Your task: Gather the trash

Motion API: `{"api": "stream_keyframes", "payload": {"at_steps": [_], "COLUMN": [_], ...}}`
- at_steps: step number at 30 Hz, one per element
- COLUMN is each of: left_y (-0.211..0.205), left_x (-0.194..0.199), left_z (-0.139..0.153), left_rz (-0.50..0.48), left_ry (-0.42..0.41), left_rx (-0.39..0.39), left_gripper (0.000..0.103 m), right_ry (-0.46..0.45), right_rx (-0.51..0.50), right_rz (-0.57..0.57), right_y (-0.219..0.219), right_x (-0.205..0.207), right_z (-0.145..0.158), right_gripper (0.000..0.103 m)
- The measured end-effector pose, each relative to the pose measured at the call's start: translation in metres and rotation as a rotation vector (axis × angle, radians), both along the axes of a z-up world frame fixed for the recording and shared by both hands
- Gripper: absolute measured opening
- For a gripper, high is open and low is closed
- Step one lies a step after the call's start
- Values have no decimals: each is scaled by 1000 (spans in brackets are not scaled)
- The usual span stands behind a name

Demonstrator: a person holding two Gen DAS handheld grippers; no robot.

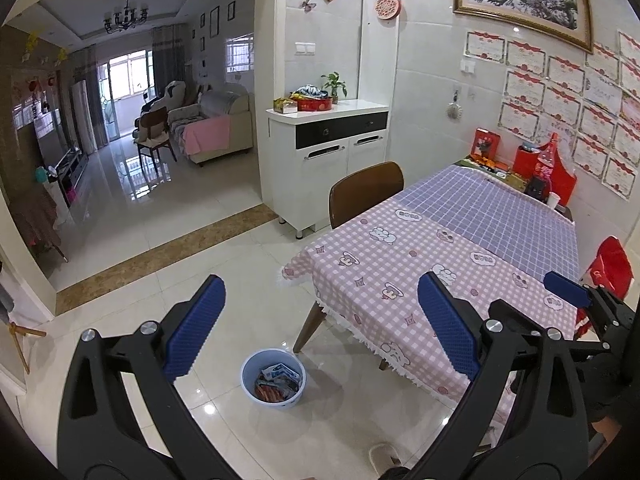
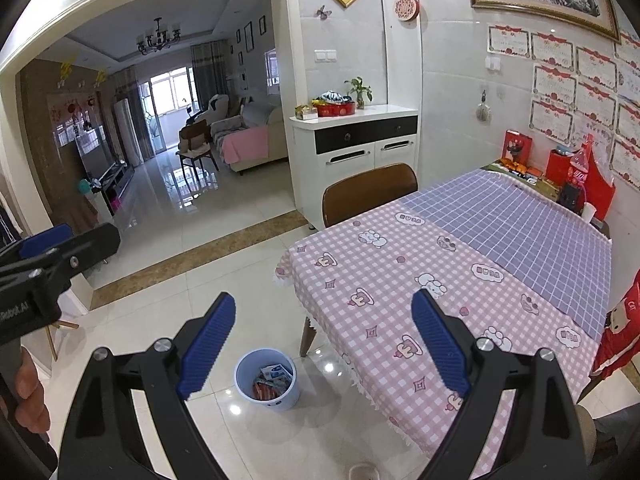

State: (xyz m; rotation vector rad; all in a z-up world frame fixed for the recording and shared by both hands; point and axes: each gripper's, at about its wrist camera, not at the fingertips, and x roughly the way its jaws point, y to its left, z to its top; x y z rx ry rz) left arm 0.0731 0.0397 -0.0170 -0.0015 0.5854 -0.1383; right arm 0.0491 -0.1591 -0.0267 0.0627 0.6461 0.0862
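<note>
Both tongs, left (image 1: 320,320) and right (image 2: 324,340), gape empty; bin (image 1: 273,378) contents indistinct beside the bench (image 1: 440,264).

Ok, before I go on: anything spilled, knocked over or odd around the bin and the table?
Nothing stands out. The blue bin stands upright on the floor by the table corner, wrappers inside, none seen spilled around it. The tablecloths lie flat. The left gripper and right gripper are open and empty.
</note>
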Motion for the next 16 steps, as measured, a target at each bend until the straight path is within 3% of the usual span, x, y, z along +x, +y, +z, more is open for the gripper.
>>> {"api": "stream_keyframes", "payload": {"at_steps": [11,16], "left_y": [-47,-67], "left_x": [70,101], "left_z": [-5,-9], "left_rz": [75,114], "left_ry": [41,82], "left_rx": [32,39], "left_gripper": [95,95], "right_ry": [36,87], "right_rx": [34,35], "right_rz": [54,43], "right_y": [-55,-94], "right_x": [89,128], "right_z": [-15,-38], "right_gripper": [88,88]}}
